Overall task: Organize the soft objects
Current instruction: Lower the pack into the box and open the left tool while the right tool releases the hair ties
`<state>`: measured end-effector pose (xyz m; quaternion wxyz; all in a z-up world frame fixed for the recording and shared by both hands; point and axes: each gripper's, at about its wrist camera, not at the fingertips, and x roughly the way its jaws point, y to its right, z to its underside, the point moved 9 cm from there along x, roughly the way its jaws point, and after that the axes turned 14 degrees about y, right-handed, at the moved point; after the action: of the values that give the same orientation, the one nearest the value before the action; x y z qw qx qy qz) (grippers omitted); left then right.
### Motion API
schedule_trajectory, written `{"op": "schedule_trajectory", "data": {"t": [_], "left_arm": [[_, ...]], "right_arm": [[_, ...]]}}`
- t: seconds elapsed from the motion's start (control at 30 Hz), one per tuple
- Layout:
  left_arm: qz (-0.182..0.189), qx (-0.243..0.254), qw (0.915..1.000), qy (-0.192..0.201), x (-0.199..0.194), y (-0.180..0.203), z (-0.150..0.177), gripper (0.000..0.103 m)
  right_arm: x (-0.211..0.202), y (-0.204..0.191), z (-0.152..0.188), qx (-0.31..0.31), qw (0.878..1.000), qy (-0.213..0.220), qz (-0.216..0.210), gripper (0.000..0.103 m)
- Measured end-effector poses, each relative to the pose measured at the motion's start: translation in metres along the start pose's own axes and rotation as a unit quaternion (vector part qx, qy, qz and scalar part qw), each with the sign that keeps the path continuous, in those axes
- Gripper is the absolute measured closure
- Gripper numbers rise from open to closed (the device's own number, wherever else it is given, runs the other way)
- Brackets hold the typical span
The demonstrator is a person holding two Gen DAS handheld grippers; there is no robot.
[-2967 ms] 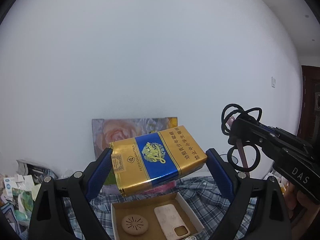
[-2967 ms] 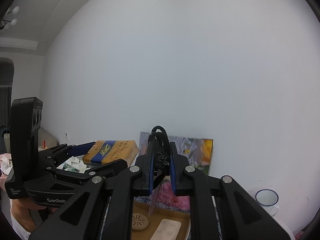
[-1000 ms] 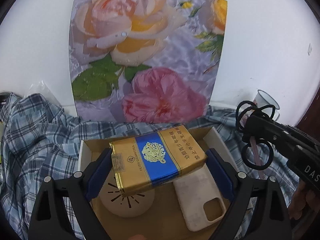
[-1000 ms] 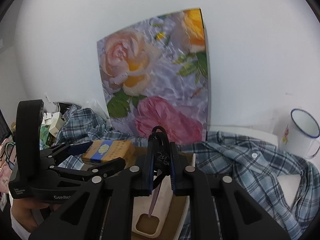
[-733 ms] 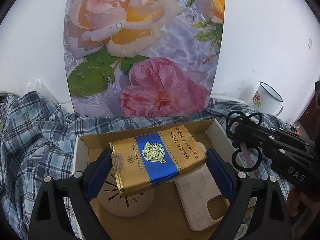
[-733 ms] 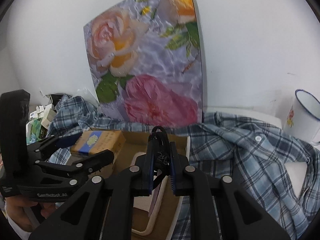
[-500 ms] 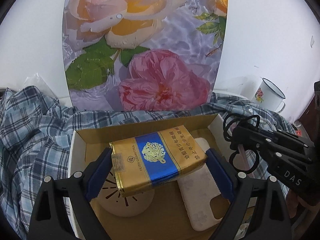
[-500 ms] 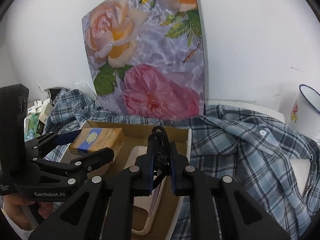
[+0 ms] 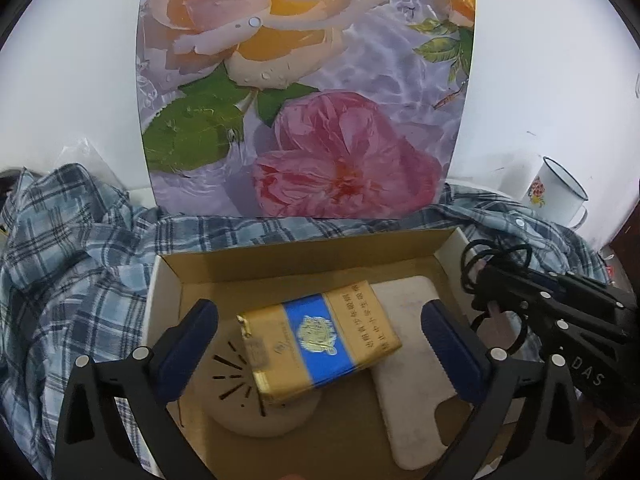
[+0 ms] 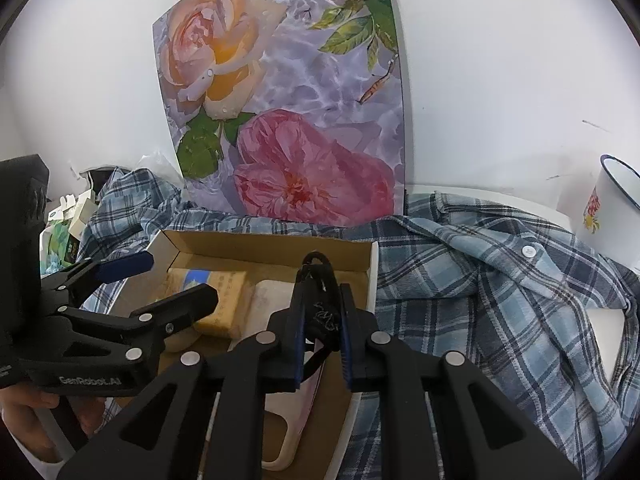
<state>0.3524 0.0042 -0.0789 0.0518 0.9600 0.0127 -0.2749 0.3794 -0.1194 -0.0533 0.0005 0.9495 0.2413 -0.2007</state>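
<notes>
A gold and blue cigarette pack (image 9: 320, 344) lies tilted in the cardboard box (image 9: 280, 258), resting on a round beige disc (image 9: 248, 412) and a white phone case (image 9: 412, 420). My left gripper (image 9: 317, 307) hangs over it with its jaws opening wide, and neither pad touches the pack. My right gripper (image 10: 323, 292) hovers over the box's right side. Its jaws are only beginning to open, and black hair ties (image 10: 318, 316) with a pink strip (image 10: 314, 376) are still pinched between the pads. In the right wrist view the left gripper (image 10: 164, 280) straddles the pack (image 10: 224, 300).
A floral board (image 9: 304, 80) leans on the white wall behind the box. A blue plaid shirt (image 10: 500, 300) lies crumpled around the box. An enamel mug (image 9: 556, 192) stands at the right, small packets (image 10: 68, 220) at the far left. A hand (image 10: 24, 420) holds the left gripper.
The left jaws have spread, and the cigarette pack has dropped from them onto the disc and phone case. The right gripper has sunk closer to the box, and its pads have parted slightly.
</notes>
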Motion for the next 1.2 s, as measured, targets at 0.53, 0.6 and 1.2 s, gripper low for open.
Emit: {"op": "schedule_trajectory", "data": {"t": [0.53, 0.6, 1.2], "left_arm": [[0.006, -0.016, 0.9997, 0.018, -0.007, -0.005, -0.009, 0.000], [0.005, -0.010, 0.9997, 0.023, -0.009, -0.005, -0.011, 0.000], [-0.012, 0.008, 0.9986, 0.050, -0.026, -0.011, -0.025, 0.000]], "right_arm": [[-0.006, 0.012, -0.005, 0.013, 1.000, 0.012, 0.016, 0.031], [-0.007, 0.013, -0.005, 0.013, 1.000, 0.012, 0.020, 0.024], [-0.013, -0.003, -0.014, -0.011, 0.999, 0.033, 0.001, 0.000]]}}
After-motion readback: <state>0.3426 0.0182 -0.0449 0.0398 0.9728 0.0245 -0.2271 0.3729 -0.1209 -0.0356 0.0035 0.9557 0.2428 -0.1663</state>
